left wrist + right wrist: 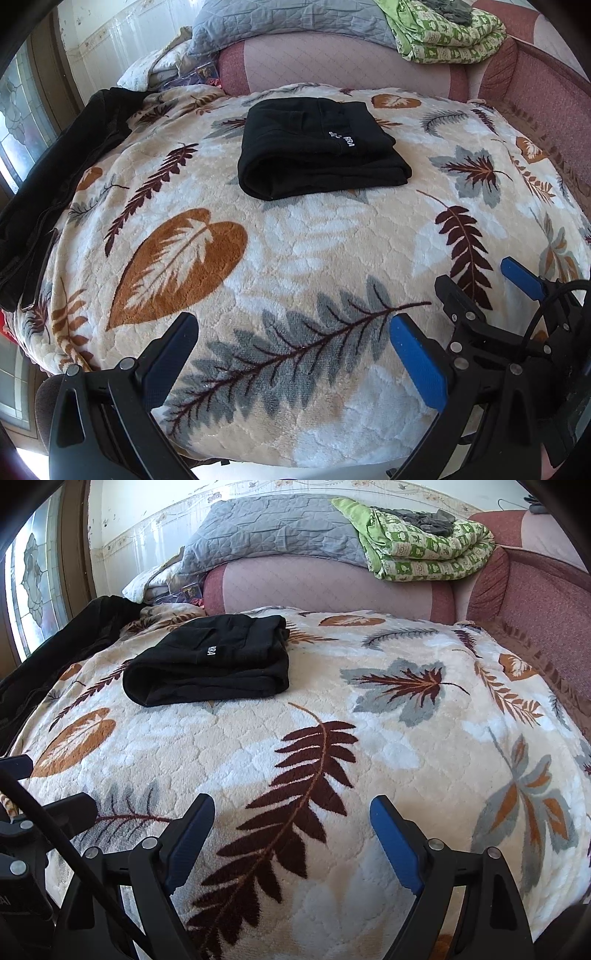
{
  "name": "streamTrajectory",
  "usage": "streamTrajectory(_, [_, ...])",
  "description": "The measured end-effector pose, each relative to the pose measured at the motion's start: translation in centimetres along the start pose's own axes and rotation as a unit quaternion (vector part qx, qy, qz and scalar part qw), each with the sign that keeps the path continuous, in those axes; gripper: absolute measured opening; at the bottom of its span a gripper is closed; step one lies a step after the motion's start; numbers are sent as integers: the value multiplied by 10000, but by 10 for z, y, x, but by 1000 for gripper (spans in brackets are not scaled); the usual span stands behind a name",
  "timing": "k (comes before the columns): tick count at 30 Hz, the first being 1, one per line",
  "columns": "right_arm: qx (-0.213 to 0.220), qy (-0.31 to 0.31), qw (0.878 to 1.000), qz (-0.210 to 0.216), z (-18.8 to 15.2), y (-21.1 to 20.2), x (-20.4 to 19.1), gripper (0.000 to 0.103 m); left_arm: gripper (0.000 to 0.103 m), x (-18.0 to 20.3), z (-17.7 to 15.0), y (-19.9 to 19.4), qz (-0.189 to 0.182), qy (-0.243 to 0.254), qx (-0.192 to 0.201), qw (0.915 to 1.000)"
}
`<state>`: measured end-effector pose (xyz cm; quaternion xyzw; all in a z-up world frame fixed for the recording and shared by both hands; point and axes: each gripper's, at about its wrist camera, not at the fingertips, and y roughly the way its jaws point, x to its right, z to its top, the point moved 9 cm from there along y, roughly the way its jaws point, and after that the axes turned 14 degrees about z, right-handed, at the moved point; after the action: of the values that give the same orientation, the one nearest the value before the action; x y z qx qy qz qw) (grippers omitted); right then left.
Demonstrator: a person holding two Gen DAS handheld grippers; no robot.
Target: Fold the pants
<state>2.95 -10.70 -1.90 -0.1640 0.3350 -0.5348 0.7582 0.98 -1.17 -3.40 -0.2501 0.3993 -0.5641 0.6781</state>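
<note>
Spread before you is a plush leaf-print blanket point(295, 258) in cream, rust, grey and maroon, laid over a bed or sofa with a pink quilted backrest point(332, 66) behind it; on that backrest sit a grey quilt point(273, 528) and, to its right, a folded green patterned blanket point(424, 550); a stained-glass window point(33, 572) shows at the far left. Your pants point(317, 147) are black and lie folded into a compact rectangle on the far part of the blanket, well apart from both tools; white embroidered lettering on them reads partly as "BRA" in the left wrist view, and the rest is too small to make out. Another dark garment point(55, 177) lies along the blanket's left edge. Your left gripper point(295, 354) is spread wide, its blue-padded fingers point(417, 362) hovering over the near blanket with nothing between them; your right gripper point(291, 842) is likewise released, jaws wide apart and holding nothing; in the left wrist view the right tool sits just beside the left one at lower right.
</note>
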Motion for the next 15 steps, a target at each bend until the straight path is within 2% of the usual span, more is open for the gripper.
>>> streamTrajectory(15, [-20,-34,10000,-48,-1,3,2,92,103,2,-6,11,-135,-61,-230,9996])
